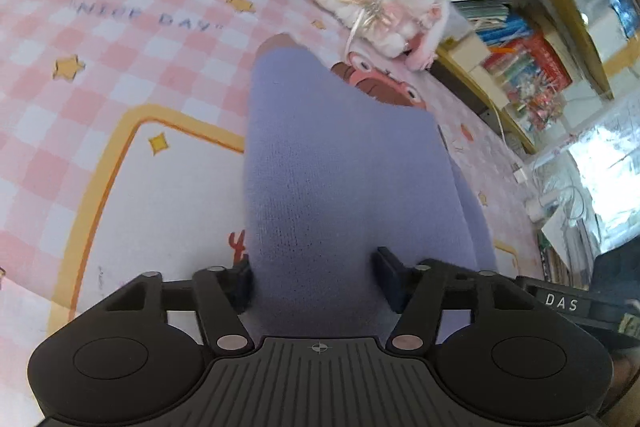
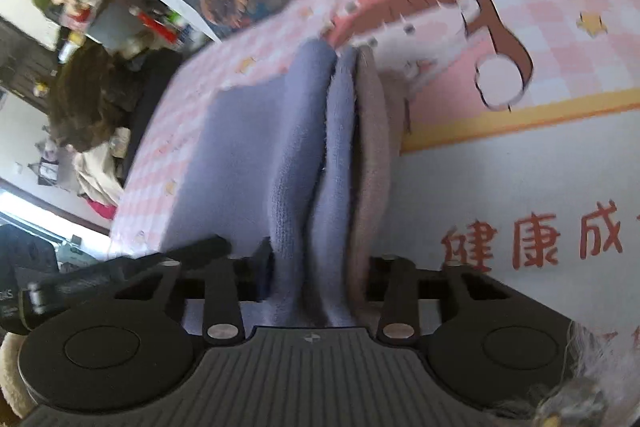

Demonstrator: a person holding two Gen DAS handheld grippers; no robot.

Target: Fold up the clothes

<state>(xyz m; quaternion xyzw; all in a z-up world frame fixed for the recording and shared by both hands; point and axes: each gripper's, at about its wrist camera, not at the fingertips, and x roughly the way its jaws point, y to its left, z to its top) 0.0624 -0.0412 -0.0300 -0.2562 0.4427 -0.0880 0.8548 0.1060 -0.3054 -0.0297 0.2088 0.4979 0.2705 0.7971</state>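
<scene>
Left hand-held gripper (image 1: 316,275) clamps lavender knit (image 1: 340,155) | right (image 2: 320,267) pinches gathered folds; beige layer (image 2: 372,147)

1. Left gripper (image 1: 316,269): pitched down toward 12 o'clock, jaws about half apart, both fingers against the lavender knit garment (image 1: 340,155) bunched between them.
2. Right gripper (image 2: 316,267): also pitched down, jaws narrower, clamped on a stack of folded layers of the same garment running toward 12 o'clock.
</scene>
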